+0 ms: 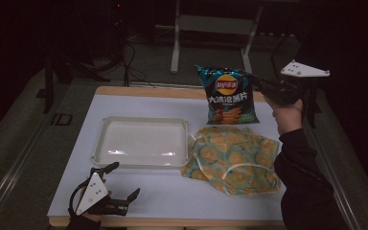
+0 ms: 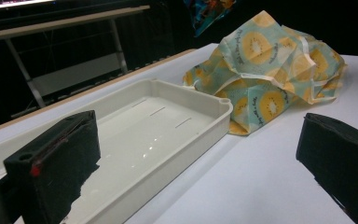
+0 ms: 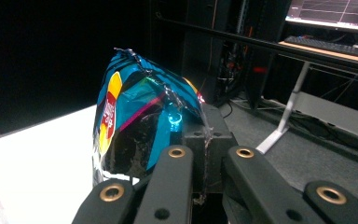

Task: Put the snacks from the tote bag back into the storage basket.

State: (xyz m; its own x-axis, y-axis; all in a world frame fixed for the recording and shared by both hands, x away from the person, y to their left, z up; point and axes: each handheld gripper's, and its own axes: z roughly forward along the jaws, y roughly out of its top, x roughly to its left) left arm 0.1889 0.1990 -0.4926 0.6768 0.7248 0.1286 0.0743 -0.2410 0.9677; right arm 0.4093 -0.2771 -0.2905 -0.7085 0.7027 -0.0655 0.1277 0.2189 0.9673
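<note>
At the lower left of the high view, the left gripper [image 1: 117, 184] rests on the white table [image 1: 172, 196], jaws wide apart with nothing between them. Beyond it sits the cream tray [image 1: 143, 142], with the kiwi-print cloth bag [image 1: 232, 158] just beside. At upper right, the right gripper [image 1: 258, 85] holds the blue chip bag [image 1: 226, 96] aloft by its edge, jaws clamped on it.

1. One blue foil crisp bag with a yellow-and-red logo [image 1: 228, 96], pinched at its edge in the right gripper [image 1: 258, 82].
2. One shallow cream plastic rectangular tray [image 1: 141, 161], just ahead of the left gripper [image 1: 122, 183].
3. One crumpled teal fabric bag printed with yellow fruit slices [image 1: 232, 158], below the right gripper, lying beside the tray.
4. Two handheld black grippers.
</note>
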